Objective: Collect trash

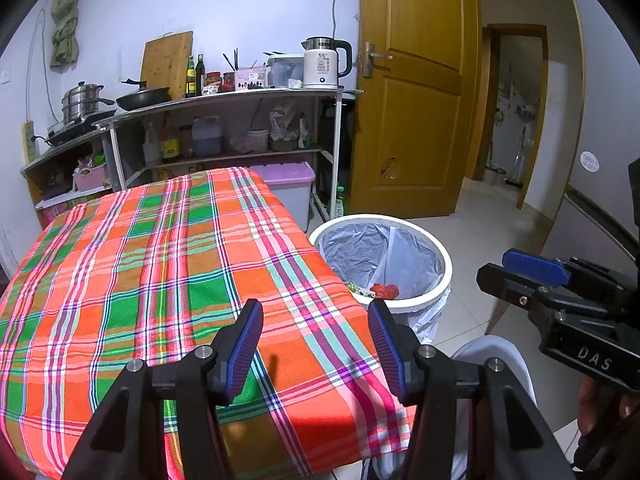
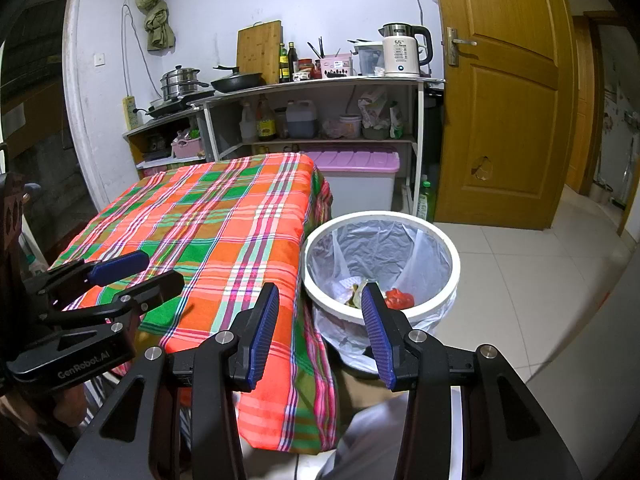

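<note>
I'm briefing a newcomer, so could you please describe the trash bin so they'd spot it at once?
Start at the table with the plaid cloth; on the tiled floor beside its corner stands the trash bin. It is the only round white container there, lined with a grey bag.

The white round plastic bin (image 1: 440, 280) lined with a grey bag has its near-left rim hidden behind the orange-and-green plaid-covered worktop (image 1: 160, 260). The scraps beside the red crumpled wrapper (image 2: 399, 298) inside are too small to identify. The labels on the dark glass bottles (image 2: 289, 63) are unreadable.
</note>
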Action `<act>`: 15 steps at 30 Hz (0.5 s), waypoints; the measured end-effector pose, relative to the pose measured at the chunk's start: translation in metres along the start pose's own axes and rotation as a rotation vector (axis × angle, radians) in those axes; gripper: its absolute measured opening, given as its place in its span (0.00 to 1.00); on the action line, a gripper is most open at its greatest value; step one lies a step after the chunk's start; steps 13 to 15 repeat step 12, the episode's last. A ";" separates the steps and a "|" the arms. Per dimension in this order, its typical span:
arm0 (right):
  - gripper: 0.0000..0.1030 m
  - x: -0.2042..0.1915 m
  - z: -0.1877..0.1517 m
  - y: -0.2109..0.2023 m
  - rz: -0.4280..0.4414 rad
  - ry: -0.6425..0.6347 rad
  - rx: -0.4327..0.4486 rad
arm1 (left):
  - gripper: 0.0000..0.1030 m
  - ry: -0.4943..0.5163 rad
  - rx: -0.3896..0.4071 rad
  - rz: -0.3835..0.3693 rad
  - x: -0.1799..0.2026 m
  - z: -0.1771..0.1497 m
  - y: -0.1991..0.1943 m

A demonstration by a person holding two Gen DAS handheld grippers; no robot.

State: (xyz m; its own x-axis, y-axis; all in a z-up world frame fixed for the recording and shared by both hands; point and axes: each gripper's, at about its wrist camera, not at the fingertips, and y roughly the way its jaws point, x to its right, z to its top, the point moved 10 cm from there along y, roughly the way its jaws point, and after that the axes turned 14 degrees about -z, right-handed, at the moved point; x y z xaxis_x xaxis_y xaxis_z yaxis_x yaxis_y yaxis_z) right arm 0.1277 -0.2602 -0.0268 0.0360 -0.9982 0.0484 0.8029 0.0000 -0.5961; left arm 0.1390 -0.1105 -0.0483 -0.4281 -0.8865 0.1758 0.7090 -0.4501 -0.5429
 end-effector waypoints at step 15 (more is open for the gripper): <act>0.43 0.002 -0.002 0.001 -0.001 0.001 -0.003 | 0.52 0.020 -0.004 -0.019 0.007 -0.001 0.004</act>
